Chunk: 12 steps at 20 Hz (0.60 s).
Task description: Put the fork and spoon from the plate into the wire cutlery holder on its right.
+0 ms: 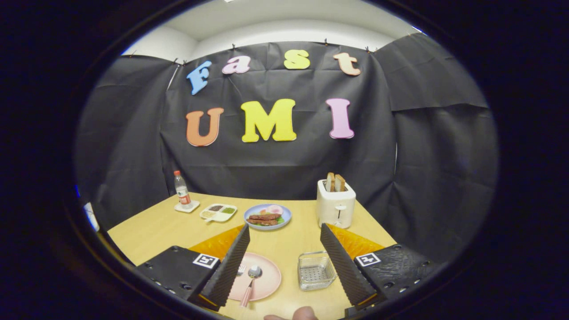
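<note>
A: How far along? Metal fork and pink-handled spoon both sit on the round pink plate.

B: Nothing moved yet. Clear wire cutlery holder looks empty, claw wide open above the wooden worktop.

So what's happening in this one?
A person holds a gripper above a wooden table, fingers spread open and gripping nothing. Between the fingers lies a pink plate with the spoon and fork still on it; the fork is partly hidden by the left finger. The wire cutlery holder stands empty to the plate's right. Beyond sit a toaster and a food plate.
</note>
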Tool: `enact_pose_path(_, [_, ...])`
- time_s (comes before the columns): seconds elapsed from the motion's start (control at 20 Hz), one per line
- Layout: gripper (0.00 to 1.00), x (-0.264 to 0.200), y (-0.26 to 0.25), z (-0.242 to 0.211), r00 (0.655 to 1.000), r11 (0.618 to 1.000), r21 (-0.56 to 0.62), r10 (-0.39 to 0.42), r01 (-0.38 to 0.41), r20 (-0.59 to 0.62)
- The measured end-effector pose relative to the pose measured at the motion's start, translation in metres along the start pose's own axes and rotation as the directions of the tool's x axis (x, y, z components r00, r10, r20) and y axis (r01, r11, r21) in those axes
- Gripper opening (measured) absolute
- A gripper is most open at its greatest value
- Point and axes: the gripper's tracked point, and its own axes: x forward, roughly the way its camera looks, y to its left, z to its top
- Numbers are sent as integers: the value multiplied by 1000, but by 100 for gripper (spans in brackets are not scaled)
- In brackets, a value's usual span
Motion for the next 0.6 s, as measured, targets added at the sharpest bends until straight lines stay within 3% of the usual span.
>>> enact_pose_path(0.4, [96,0,10,-6,998,1000,-15,18,-19,-54])
enact_pose_path(0.6, [96,6,14,-29,986,998,-13,55,-57,-158])
